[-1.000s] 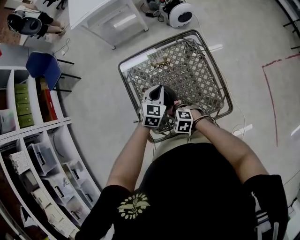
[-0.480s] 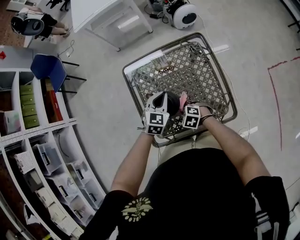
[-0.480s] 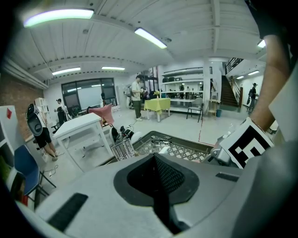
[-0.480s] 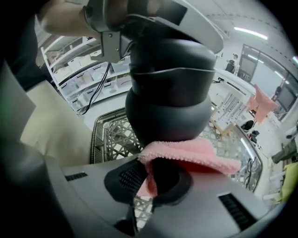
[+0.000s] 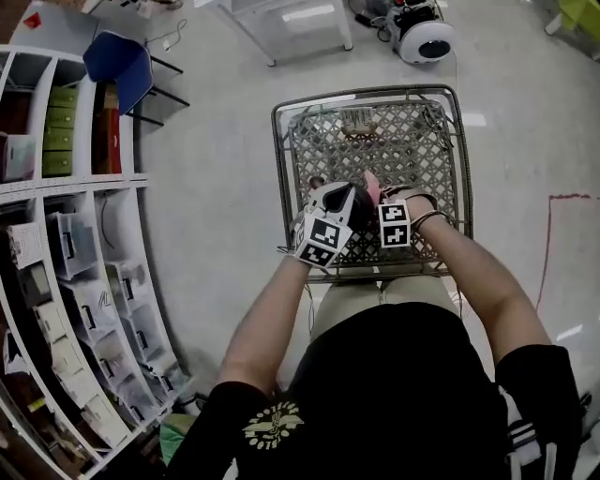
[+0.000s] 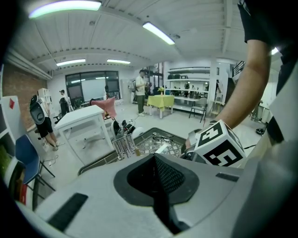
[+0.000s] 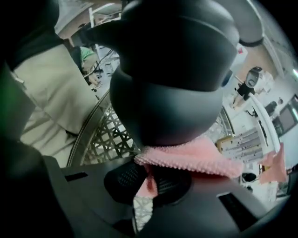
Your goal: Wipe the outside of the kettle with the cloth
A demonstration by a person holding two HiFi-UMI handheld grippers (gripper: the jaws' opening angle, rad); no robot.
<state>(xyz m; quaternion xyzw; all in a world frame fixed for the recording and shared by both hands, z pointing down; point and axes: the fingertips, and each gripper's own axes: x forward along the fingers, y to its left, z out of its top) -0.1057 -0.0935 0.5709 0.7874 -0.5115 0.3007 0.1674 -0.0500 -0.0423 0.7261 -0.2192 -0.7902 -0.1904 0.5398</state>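
Note:
A dark grey kettle point(image 7: 167, 79) fills the right gripper view, above the mesh of a shopping cart point(image 7: 107, 135). My right gripper point(image 7: 149, 186) is shut on a pink cloth point(image 7: 195, 160), whose edge presses against the kettle's lower side. In the head view the kettle point(image 5: 349, 202) sits over the cart's near end, with the cloth point(image 5: 372, 187) at its right and the right gripper point(image 5: 384, 204) behind it. The left gripper point(image 5: 328, 214) is against the kettle's left side. In its own view the left gripper point(image 6: 156, 186) has its pads together, and neither kettle nor cloth shows there.
The wire cart point(image 5: 291, 159) stands on a grey floor. Shelves with bins point(image 5: 84, 309) run along the left, with a blue chair point(image 5: 117, 61) beyond. A white table point(image 5: 291, 14) and a round white device point(image 5: 427, 37) stand ahead. Red tape point(image 5: 548, 244) marks the floor at right.
The right gripper has rolled and slid along the kettle's right side, and the pink cloth now shows there. The left gripper has barely moved. The head view has swung, so the cart sits squarer.

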